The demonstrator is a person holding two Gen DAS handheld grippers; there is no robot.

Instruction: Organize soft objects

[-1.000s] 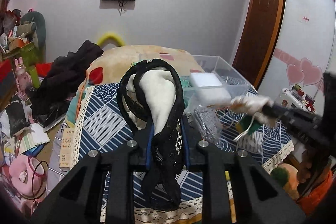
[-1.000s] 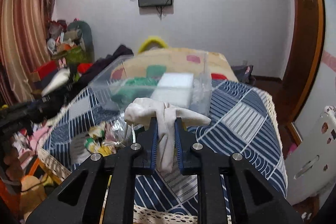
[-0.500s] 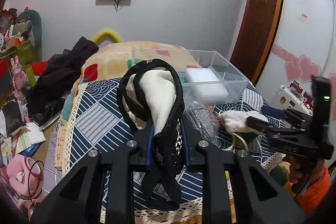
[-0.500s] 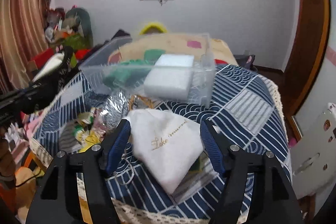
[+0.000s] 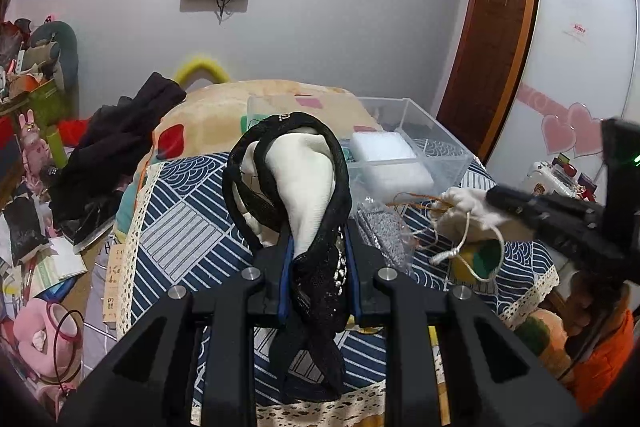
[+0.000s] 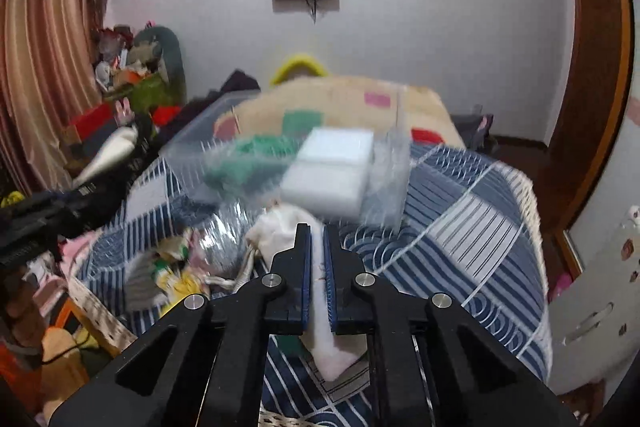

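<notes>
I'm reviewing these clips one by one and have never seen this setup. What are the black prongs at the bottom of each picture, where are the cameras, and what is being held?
There is no robot here: a person carries a handheld two-finger gripper in each hand, and a fisheye camera on each looks forward along its fingers. The black prongs are those fingers.

In the left wrist view, the left gripper is shut on a black lace garment with a cream lining. At the right edge of that view the right gripper appears from the side.

In the right wrist view, which is motion-blurred, the right gripper is shut on a white drawstring pouch.

Ahead is a blue patterned cloth bearing a clear plastic box that holds a white foam block and something green, too blurred to name. Crinkled plastic packaging lies in front of it.
</notes>
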